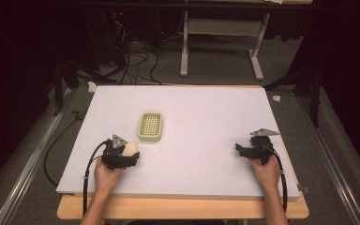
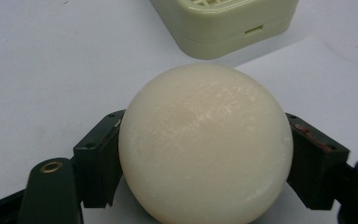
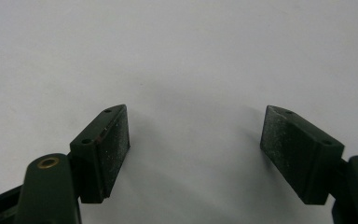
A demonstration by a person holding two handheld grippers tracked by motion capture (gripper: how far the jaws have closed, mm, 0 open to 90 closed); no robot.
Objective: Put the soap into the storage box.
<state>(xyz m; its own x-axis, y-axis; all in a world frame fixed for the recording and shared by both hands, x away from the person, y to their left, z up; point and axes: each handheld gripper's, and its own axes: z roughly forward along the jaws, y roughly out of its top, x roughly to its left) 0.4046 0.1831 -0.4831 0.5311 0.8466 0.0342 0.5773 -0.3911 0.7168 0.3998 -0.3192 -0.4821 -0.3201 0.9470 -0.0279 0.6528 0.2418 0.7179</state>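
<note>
Closest to the lens in the left gripper view, a cream soap (image 2: 205, 144) sits clamped between the left gripper's (image 2: 205, 158) jaws, pads pressing both its sides. At about one o'clock from it on the white table (image 1: 206, 117), just beside, lies a pale green slatted dish (image 1: 150, 126). Well apart at three o'clock, the right gripper (image 3: 196, 149) rests with jaws spread on nothing.

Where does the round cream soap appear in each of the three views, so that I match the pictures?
High view: the soap lies lower left on the white table, in the left tool.
Left gripper view: it sits at the centre, pressed between the two black jaws.
Right gripper view: open jaws of the right tool over bare table.
Shared landmark: the green soap dish just beyond the soap.
</note>
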